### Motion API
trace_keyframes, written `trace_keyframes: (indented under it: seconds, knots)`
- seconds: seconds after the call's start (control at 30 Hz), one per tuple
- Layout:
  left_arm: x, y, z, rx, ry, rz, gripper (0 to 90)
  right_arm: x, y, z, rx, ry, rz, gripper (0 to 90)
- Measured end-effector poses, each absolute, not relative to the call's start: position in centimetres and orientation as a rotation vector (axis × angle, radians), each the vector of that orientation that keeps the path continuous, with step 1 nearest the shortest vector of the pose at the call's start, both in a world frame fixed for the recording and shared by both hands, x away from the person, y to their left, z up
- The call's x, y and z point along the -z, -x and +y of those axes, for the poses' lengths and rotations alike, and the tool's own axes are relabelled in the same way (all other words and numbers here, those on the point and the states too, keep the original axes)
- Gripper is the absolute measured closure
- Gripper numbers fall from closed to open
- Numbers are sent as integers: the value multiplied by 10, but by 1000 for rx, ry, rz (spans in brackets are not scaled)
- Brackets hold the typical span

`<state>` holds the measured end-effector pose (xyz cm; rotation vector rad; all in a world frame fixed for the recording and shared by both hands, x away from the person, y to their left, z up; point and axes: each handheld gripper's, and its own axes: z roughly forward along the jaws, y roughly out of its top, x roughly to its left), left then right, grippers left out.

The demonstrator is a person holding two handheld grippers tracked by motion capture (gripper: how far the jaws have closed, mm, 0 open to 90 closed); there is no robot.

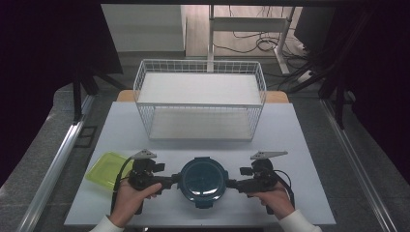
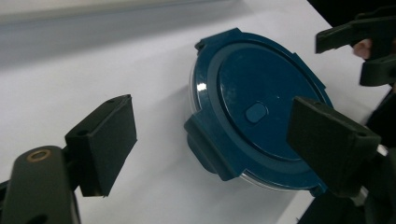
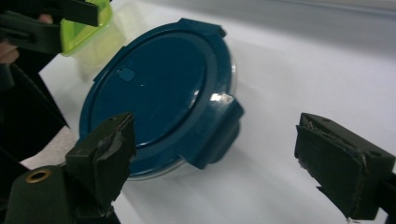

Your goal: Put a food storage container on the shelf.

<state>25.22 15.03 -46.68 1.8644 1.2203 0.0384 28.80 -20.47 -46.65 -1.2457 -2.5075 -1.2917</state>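
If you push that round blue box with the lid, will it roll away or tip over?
Probably not. The round blue container sits flat and low on the white table, so it should slide rather than roll or tip. Its glossy lid looks hard and perhaps slippery; the side latch offers better grip.

Round container (image 2: 254, 109): in the left gripper view its lower right rim is hidden behind the near black pad (image 2: 329, 142); in the right gripper view its lower left rim sits behind a pad (image 3: 105, 154).
Container contents: cannot tell, the dark blue lid covers them.
Green container (image 1: 107, 169): in the right gripper view it is blurred and cut off by the upper left frame edge; in the high view its right side is hidden behind the left claw (image 1: 176, 180).
Person: forearms cut off at the bottom frame edge in the high view.
Bench (image 1: 300, 140): its near edge is cut off at the bottom of the high view.
Background beyond the wire basket (image 1: 200, 99): dark, details too dim to tell.
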Motion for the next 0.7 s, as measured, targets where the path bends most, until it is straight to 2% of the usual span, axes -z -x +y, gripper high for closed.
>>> trace_keyframes:
  seconds: [0.2,0.4,0.7]
  knots:
    - [478,-255,152,67,-1840,1279,138,472,-288,-197,1257,1240,-2503,104]
    - [486,-259,148,99,-1821,1332,50,476,-292,-190,1234,1251,-2489,95]
    - [496,-267,136,163,-1833,1332,39,485,-298,-184,1198,1266,-2427,73]
